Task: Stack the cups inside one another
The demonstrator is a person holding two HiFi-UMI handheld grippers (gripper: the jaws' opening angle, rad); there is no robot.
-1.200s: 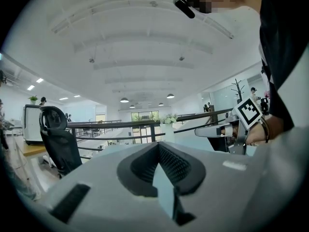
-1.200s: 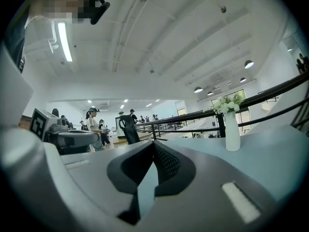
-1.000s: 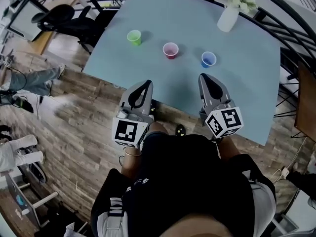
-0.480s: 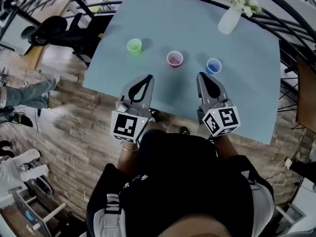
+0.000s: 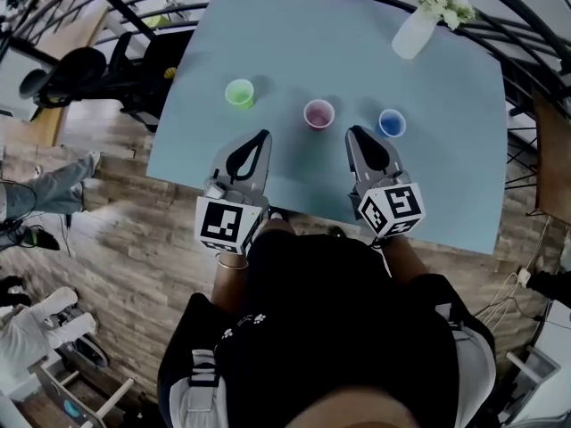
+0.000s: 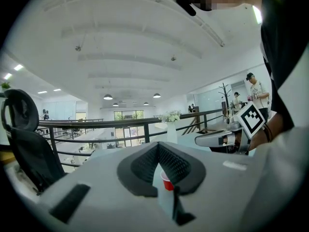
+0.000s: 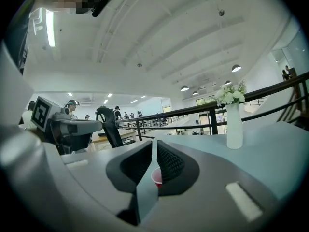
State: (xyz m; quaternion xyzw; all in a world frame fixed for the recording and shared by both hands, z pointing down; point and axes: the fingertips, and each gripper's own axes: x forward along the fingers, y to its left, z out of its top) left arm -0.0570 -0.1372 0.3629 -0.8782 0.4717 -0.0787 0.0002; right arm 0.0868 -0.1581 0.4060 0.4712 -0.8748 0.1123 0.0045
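Note:
Three small cups stand in a row on the pale blue table [image 5: 294, 25]: a green cup [image 5: 239, 93] at the left, a pink cup [image 5: 318, 114] in the middle, a blue cup [image 5: 392, 123] at the right. My left gripper [image 5: 261, 136] is shut and empty, its tip just short of the row between the green and pink cups. My right gripper [image 5: 354, 132] hovers between the pink and blue cups; its jaws have just been opening a crack, nothing between them. Each gripper view shows the pink cup [image 6: 166, 181] [image 7: 157, 177] beyond the closed jaws.
A white vase with flowers [image 5: 413, 32] stands at the table's far right corner. Black railings [image 5: 526, 69] run along the far and right sides. An office chair [image 5: 76, 65] sits off the left edge, and people stand on the wooden floor at the left.
Both grippers have moved forward from the table's near edge toward the row of cups. The cups have stayed in place.

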